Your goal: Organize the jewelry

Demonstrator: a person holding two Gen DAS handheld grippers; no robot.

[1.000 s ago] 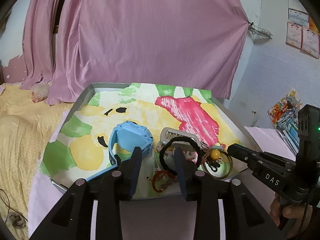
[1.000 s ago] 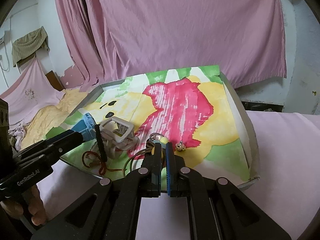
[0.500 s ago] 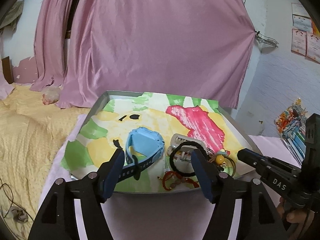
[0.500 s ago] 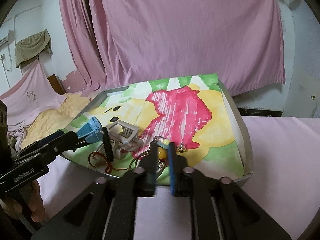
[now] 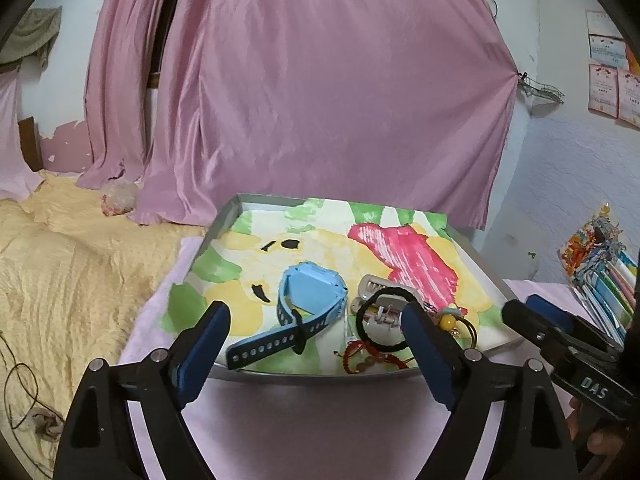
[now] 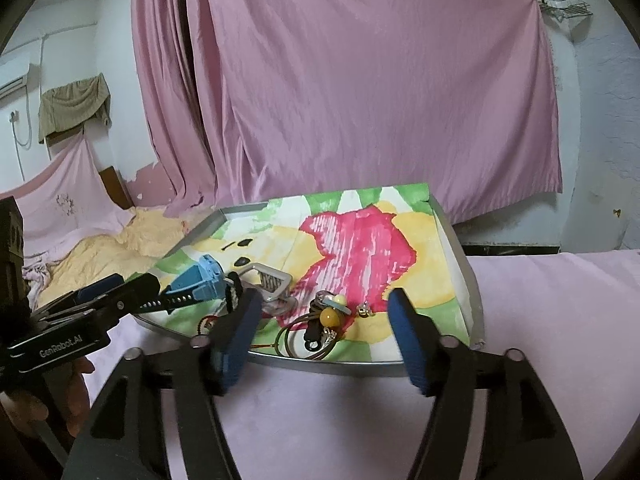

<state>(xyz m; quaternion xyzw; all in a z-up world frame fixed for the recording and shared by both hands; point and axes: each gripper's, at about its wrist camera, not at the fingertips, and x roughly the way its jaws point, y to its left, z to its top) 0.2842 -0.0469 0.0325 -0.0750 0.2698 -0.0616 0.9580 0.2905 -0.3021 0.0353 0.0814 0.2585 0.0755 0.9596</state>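
A metal tray lined with a painted sheet holds the jewelry near its front edge. From left to right lie a blue watch, a grey hair clip, a black hair tie, a red beaded bracelet and a brown cord with a yellow bead. My left gripper stands open just in front of the tray, holding nothing. My right gripper is also open and empty, in front of the cord.
The tray rests on a pink cloth. A yellow blanket lies to the left and pink curtains hang behind. Colourful packets are stacked at the right. A person's hand grips the left tool.
Both grippers have opened wide and pulled back from the tray. The right one, shut a second ago over the cord, now stands open. The jewelry has not moved.
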